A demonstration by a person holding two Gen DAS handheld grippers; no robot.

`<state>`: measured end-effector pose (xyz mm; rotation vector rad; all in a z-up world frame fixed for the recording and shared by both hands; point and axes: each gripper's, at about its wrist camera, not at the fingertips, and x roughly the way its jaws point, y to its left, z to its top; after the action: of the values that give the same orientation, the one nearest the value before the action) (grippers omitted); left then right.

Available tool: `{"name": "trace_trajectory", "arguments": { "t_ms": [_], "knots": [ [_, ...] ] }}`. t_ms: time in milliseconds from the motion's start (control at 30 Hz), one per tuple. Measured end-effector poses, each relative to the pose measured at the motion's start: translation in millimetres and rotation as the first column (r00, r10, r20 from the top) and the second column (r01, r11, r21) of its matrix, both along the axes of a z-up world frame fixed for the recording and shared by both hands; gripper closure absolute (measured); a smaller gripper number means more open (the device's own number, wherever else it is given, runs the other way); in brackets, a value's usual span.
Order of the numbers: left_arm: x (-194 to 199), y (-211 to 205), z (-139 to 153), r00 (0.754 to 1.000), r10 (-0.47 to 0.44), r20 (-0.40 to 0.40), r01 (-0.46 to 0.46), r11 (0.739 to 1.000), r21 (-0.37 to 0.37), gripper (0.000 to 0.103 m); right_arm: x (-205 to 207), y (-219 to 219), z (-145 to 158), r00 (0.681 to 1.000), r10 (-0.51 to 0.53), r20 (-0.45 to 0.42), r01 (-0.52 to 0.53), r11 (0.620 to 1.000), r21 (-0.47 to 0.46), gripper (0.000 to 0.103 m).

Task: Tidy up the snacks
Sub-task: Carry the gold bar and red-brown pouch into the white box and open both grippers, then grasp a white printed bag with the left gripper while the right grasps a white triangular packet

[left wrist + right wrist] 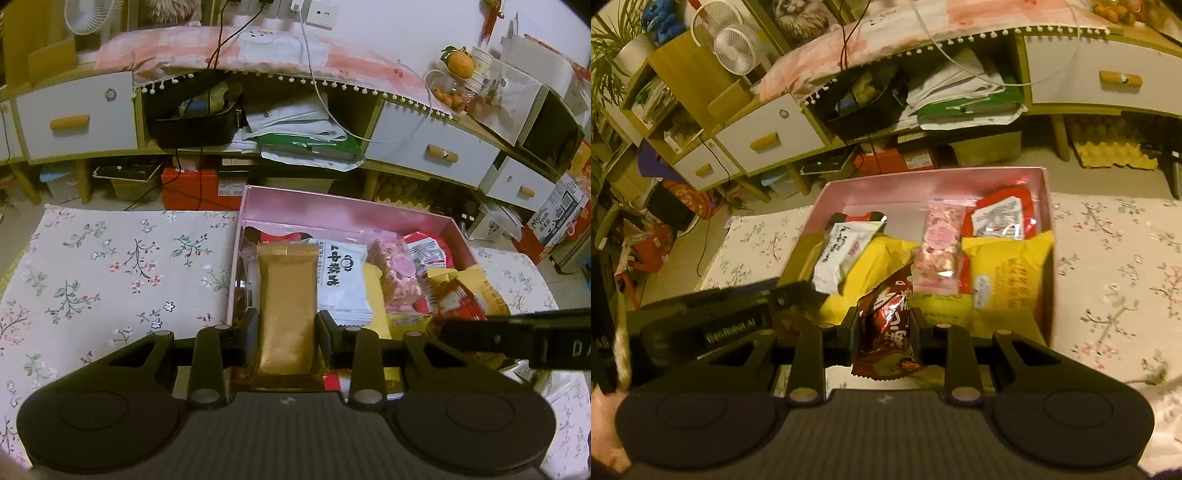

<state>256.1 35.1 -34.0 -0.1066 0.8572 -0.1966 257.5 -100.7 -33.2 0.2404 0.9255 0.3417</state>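
The left gripper (287,328) pinched a gold packet (286,302) between its fingers, over the near left end of the pink box (332,210). The right gripper (885,330) squeezed a dark red packet (888,325) above the box's near edge; a white packet (842,254) and yellow bags (1008,280) lay just beyond its fingertips.

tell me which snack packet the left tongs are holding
The plain gold packet, clamped upright between the left tongs over the pink box. The white printed packet and the others lie loose in the box.
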Motion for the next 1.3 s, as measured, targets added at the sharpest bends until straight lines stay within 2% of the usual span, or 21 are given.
{"name": "trace_trajectory", "arguments": {
  "t_ms": [100,200,233,400,533,733,1033,1300],
  "knots": [
    [-1,3,-2,1.000,-0.012,-0.005,0.012,1.000,-0.016,0.063,4,4,-3,1.000,-0.006,0.006,0.006,1.000,0.023,0.078],
    [-5,5,2,1.000,-0.010,0.001,0.010,1.000,-0.027,0.050,7,7,-7,1.000,-0.006,-0.011,0.007,0.999,0.037,0.075],
    [-7,5,4,1.000,-0.013,0.007,0.013,1.000,-0.025,0.049,5,7,-7,1.000,-0.010,-0.010,0.011,0.999,0.035,0.075],
    [-17,3,13,1.000,-0.019,0.009,0.019,1.000,-0.010,0.047,-5,-4,-2,0.999,-0.042,-0.009,0.043,0.998,0.036,0.075],
    [-24,4,19,1.000,0.002,-0.011,-0.002,0.999,-0.037,0.046,-16,-13,6,0.998,-0.058,-0.004,0.058,0.997,0.046,0.075],
    [-45,1,29,0.998,0.024,-0.051,-0.026,0.999,-0.039,0.043,-38,-27,18,0.997,-0.075,-0.016,0.076,0.996,0.054,0.070],
    [-86,-23,34,0.996,-0.062,-0.068,0.059,0.997,-0.049,0.039,-70,-43,29,0.993,-0.108,-0.038,0.110,0.991,0.079,0.064],
    [-102,-51,25,0.984,-0.164,-0.075,0.165,0.986,0.002,0.031,-91,-69,29,0.986,-0.156,-0.052,0.161,0.981,0.106,0.057]
  ]
}}
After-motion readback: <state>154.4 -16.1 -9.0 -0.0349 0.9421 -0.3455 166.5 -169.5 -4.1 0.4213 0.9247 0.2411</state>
